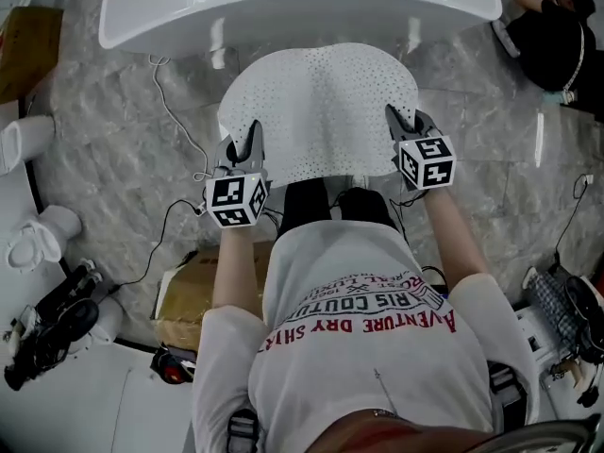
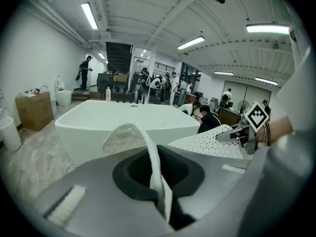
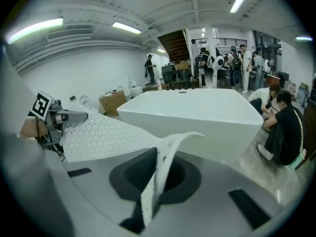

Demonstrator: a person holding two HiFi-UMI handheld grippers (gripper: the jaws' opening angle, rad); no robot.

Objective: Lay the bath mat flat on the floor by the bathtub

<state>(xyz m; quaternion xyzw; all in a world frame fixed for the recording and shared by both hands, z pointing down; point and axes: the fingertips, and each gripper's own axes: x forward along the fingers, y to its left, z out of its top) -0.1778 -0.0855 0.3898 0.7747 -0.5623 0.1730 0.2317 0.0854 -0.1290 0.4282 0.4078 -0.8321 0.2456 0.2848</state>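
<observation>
The mat (image 1: 321, 111), white and dotted with small holes, is spread between the two grippers just in front of the tub (image 1: 283, 8). Its far edge is rounded and lies close to the tub's near wall, and its near edge is on the side away from the tub. Both near corners are lifted off the floor (image 1: 113, 121). Whether the far edge touches the floor cannot be told.

The left gripper (image 1: 247, 135) is clamped on the mat's near left corner. In its own view a thin fold of mat stands pinched between the closed jaws and curls up towards the tub. The right gripper (image 1: 401, 119) is clamped on the near right corner. Its own view shows the same thing, a strip of mat squeezed between the closed jaws, with the rest of the sheet running off towards the other gripper. Both grippers point at the tub and tilt downward. They sit about level with each other, the mat's width apart.

The floor around the tub is grey and marbled. A thin cable (image 1: 175, 111) trails from the tub's left end across the floor. A cardboard box (image 1: 193, 291) lies farther from the tub, behind the left gripper. A person (image 1: 557, 36) in dark clothes sits on the floor by the tub's right end.
</observation>
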